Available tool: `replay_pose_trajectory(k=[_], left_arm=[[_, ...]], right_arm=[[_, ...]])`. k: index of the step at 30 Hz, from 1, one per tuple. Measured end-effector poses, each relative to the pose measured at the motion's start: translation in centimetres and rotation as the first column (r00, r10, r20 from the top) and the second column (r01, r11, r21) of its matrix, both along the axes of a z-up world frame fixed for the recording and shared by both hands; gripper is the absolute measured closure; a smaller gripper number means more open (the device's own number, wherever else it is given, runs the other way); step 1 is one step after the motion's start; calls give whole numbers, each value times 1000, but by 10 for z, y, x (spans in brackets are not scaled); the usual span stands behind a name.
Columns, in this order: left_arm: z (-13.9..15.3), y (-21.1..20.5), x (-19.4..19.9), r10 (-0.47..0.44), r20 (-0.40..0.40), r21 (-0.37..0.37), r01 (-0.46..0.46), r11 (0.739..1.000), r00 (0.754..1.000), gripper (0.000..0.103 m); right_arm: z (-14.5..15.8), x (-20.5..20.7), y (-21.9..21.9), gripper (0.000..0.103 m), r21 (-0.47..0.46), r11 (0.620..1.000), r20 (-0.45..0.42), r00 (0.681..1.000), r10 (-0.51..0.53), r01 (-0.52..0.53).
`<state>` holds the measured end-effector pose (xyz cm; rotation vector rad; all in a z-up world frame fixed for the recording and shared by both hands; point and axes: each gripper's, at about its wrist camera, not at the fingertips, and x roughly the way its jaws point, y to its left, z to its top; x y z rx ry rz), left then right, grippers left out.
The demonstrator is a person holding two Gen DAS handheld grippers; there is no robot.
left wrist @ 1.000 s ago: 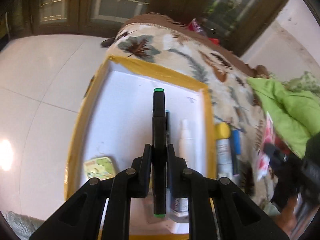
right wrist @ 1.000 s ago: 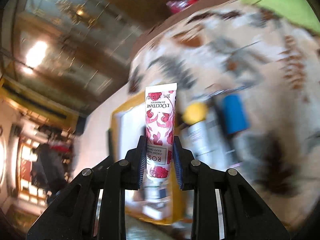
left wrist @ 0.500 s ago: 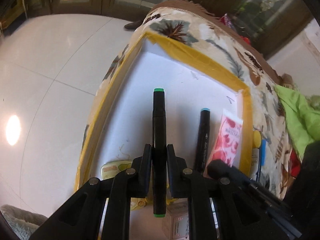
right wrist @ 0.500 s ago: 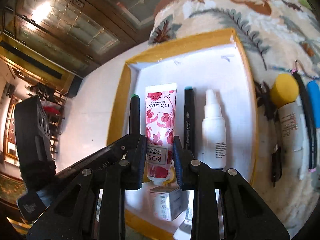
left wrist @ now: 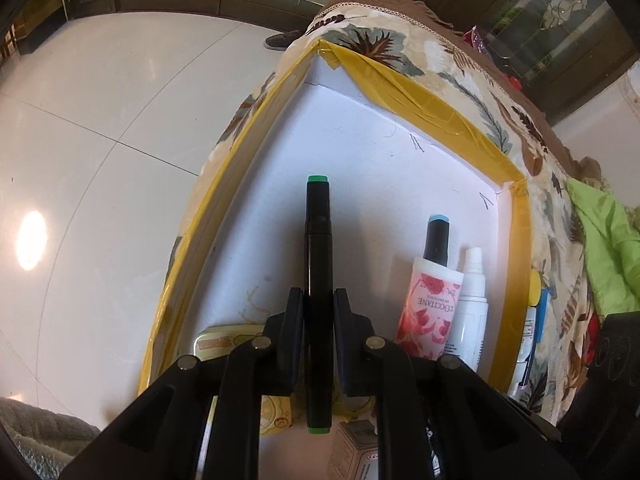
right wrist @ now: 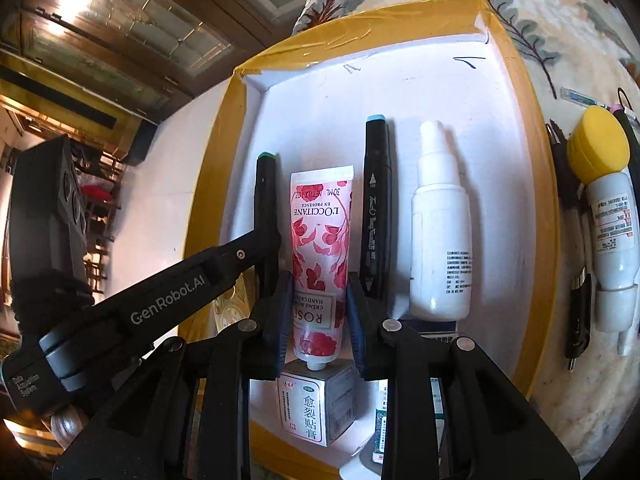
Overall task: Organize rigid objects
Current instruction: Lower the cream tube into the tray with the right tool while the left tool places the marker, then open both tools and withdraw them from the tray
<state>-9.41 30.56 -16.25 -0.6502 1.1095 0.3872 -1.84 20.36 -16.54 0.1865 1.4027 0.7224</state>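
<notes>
My left tongs point(left wrist: 318, 332) are clenched on a black marker with green end caps point(left wrist: 318, 264), which stands out straight ahead over the white floor of the shallow white tray with yellow taped rim point(left wrist: 432, 108). In the left wrist view the marker hangs above the tray's middle, with bare white floor to its left and far beyond it.

My right tongs point(right wrist: 318, 316) grip a pink, rose-printed hand cream tube point(right wrist: 320, 248) near its cap end, crimped end pointing to the far side. It sits over the tray just left of a black marker with a pale blue cap point(right wrist: 374, 212), which lies flat on the tray floor. Right of that lies a white spray bottle point(right wrist: 440, 232).

At the near end of the tray rests a small white carton with Chinese print point(right wrist: 316, 408), directly under the tube's cap. A yellow-green tin point(left wrist: 218, 344) lies at the near left.

Outside the tray, on the leaf-patterned cloth point(right wrist: 540, 12) to the right, lies a white bottle with a yellow cap point(right wrist: 604, 200).

I cannot tell whether the tube touches the tray floor.
</notes>
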Motion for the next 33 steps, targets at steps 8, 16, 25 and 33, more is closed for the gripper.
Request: replay_pose_trajectory(k=[8, 16, 25, 33], left_arm=[[0, 5, -3, 30, 9, -47, -30, 998, 999, 89], [6, 3, -4, 27, 26, -43, -26, 999, 999, 83], [61, -39, -14, -95, 202, 112, 74, 991, 975, 48], [93, -123, -29, -337, 355, 181, 290, 940, 872, 47]], right_arm=[[0, 2, -1, 77, 11, 1000, -23, 1000, -12, 12], [6, 6, -15, 65, 66, 997, -49, 998, -35, 38], [95, 6, -92, 64, 162, 982, 115, 987, -114, 95], [127, 28, -221, 47, 32, 921, 251, 889, -384, 389]])
